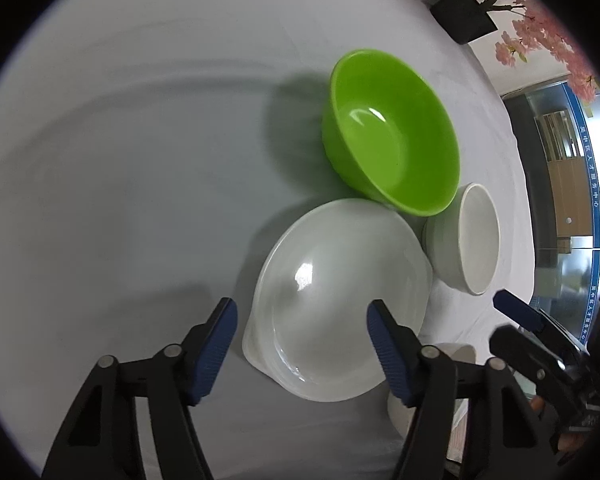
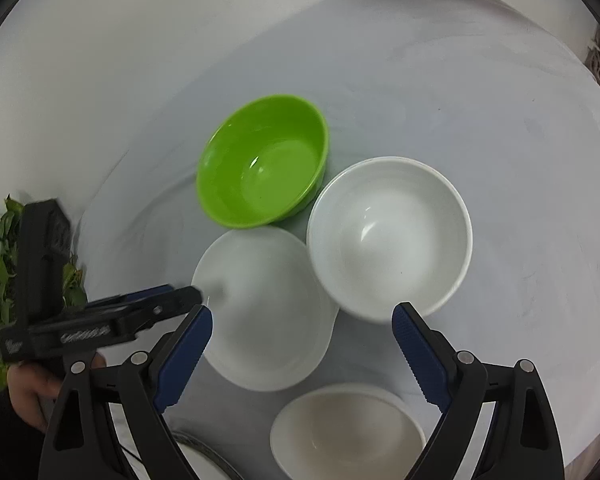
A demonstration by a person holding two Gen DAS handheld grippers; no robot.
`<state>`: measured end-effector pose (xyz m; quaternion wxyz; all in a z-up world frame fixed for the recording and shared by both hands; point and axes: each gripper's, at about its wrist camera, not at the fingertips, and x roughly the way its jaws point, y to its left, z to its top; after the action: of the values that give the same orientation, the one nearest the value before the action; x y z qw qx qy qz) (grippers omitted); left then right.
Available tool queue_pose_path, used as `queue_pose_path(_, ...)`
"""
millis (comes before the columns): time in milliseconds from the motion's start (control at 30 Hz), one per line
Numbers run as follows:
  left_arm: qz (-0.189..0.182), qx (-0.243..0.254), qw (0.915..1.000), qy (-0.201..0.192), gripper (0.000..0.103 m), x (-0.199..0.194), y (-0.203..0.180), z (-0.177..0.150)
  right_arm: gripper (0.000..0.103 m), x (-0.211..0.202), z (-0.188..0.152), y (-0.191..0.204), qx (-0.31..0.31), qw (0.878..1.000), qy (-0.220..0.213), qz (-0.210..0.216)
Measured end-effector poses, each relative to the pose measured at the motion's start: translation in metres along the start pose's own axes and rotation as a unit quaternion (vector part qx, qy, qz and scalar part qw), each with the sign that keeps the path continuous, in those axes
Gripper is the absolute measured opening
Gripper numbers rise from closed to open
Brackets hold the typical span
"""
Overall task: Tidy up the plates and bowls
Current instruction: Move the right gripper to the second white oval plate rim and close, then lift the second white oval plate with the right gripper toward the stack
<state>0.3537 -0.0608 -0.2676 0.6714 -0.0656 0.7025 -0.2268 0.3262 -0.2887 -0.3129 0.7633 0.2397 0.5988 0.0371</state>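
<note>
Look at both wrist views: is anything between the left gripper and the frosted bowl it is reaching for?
Nothing visible blocks it. The left gripper is open, its fingers straddling the near rim of the frosted bowl. The green bowl and white bowl crowd its far side only.

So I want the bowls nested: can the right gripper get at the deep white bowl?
Probably yes: the right gripper is open and the deep white bowl sits unobstructed just ahead.

A pale grey worktop (image 2: 500, 120) carries a green bowl (image 2: 262, 166), two white bowls (image 2: 390, 236) and (image 2: 264, 308) clustered together, and a cream bowl (image 2: 348, 428) nearer.
</note>
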Motion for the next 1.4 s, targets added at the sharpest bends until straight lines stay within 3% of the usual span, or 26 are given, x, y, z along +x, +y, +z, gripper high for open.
queue_pose_path(100, -0.014, -0.008, 0.9999, 0.002, 0.056, 0.002, 0.004, 0.000, 0.092, 0.002, -0.010, 0.002, -0.004, 1.000, 0.008, 0.002)
queue_pose_path(267, -0.017, -0.009, 0.9998, 0.009, 0.055, 0.005, 0.008, 0.001, 0.090, 0.033, -0.012, 0.003, 0.021, 0.999, 0.044, -0.010)
queue_pose_path(533, 0.000, -0.014, 0.9997, 0.019, 0.033, 0.008, 0.020, -0.001, 0.081, 0.068, -0.020, 0.032, -0.021, 0.996, 0.058, -0.067)
queue_pose_path(600, 0.009, -0.016, 0.9996, 0.023, 0.021, 0.010, 0.023, -0.002, 0.070, 0.078, -0.020, 0.034, -0.019, 0.994, 0.065, -0.083)
queue_pose_path(800, 0.026, -0.015, 0.9991, 0.029, 0.008, 0.014, 0.026, -0.004, 0.046, 0.094, -0.015, 0.032, -0.023, 0.993, 0.091, -0.074)
queue_pose_path(967, 0.047, -0.014, 0.9983, 0.031, 0.008, 0.008, 0.034, -0.015, 0.040, 0.099, -0.012, 0.040, -0.035, 0.993, 0.088, -0.074)
queue_pose_path(1100, 0.052, -0.043, 0.9973, 0.030, 0.008, -0.003, 0.058, -0.036, 0.042, 0.103, -0.011, 0.057, -0.056, 0.992, 0.093, -0.058)
queue_pose_path(1267, 0.018, -0.106, 0.9938, 0.025, 0.009, -0.012, 0.092, -0.054, 0.041, 0.113, -0.016, 0.079, -0.083, 0.990, 0.112, -0.029)
queue_pose_path(1333, 0.012, -0.114, 0.9931, 0.024, 0.009, -0.010, 0.095, -0.054, 0.037, 0.117, -0.012, 0.079, -0.082, 0.989, 0.109, -0.048)
queue_pose_path(1400, 0.021, -0.110, 0.9935, 0.021, 0.010, -0.008, 0.092, -0.054, 0.019, 0.122, -0.007, 0.077, -0.079, 0.989, 0.109, -0.061)
